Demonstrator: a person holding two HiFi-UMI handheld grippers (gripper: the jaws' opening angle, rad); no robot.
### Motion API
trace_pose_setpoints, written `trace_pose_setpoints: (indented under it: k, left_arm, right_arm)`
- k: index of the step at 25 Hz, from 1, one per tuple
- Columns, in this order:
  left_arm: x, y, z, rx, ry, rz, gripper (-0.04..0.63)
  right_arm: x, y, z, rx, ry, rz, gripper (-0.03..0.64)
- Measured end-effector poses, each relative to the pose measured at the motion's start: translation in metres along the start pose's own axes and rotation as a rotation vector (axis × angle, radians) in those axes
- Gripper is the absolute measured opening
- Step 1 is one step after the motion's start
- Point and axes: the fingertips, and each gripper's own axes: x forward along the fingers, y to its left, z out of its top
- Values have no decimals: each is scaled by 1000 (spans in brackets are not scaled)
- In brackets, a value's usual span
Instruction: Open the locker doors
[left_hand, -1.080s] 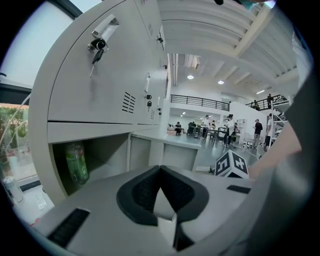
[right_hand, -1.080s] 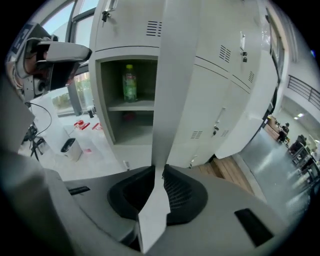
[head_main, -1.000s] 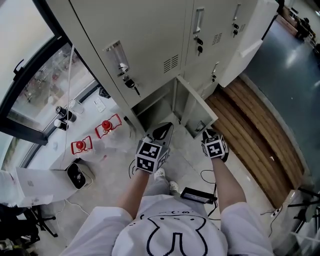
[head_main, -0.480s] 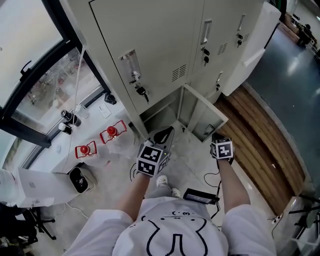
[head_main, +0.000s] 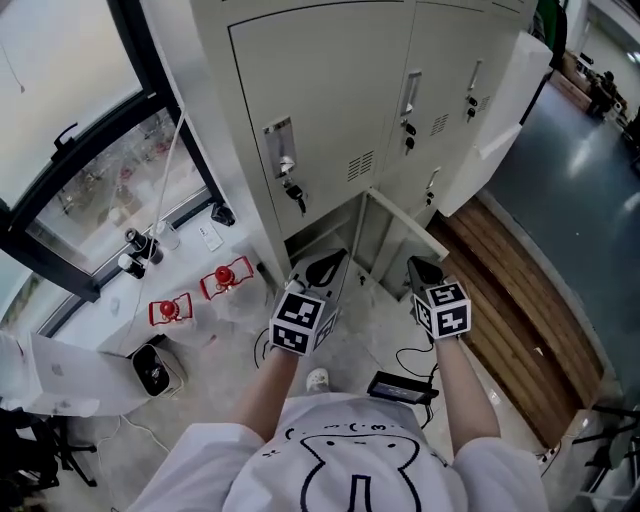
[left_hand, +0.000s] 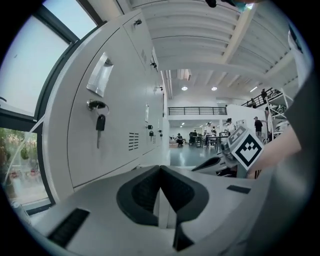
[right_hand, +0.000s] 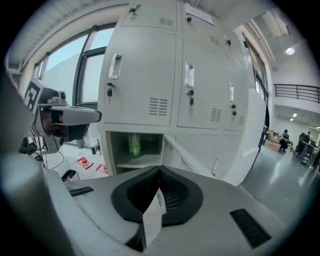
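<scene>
1. Left gripper (head_main: 325, 268) (left_hand: 160, 169): smooth grey shell with black ribbed pads meeting in a V. The pads are pressed together with nothing between them. It hangs in front of the locker's (head_main: 330, 110) open bottom compartment.
2. Right gripper (head_main: 424, 270) (right_hand: 160, 171): same build, jaws also shut tight and empty, near the free edge of the open door (head_main: 395, 240).
3. The locker is pale painted sheet metal with flat rectangular doors, slotted vents and recessed handles. A key (head_main: 297, 197) dangles from the left upper door's lock. A green translucent bottle (right_hand: 134, 145) stands on the open compartment's shelf.
4. Since a second ago the right gripper has drawn back from the door's edge. The left has barely moved, and the door stands equally wide.
5. In the head view the compartment's inside is largely hidden by the left gripper. The locker's top is cut off, and the bottle's label is unreadable.
</scene>
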Motion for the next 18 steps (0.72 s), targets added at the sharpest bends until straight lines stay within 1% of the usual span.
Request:
trace_pose_setpoints:
  k: [5,8,13,18]
  left_arm:
    - [-20,7,33,25,-69,38,17]
    - [-34,13,51,50,-102,63,17]
    - [-60,32,76,61,-155,129,17]
    - [-81,53,91,64,-189,198,17]
  right_arm:
    - [-12,40,80,-74,-160,60,11]
    - [-20,63,124,-90,-270,89,11]
    - [-24,102,181,-84,-403,174,11]
    - [-20,139,226,-111,-493,289,11]
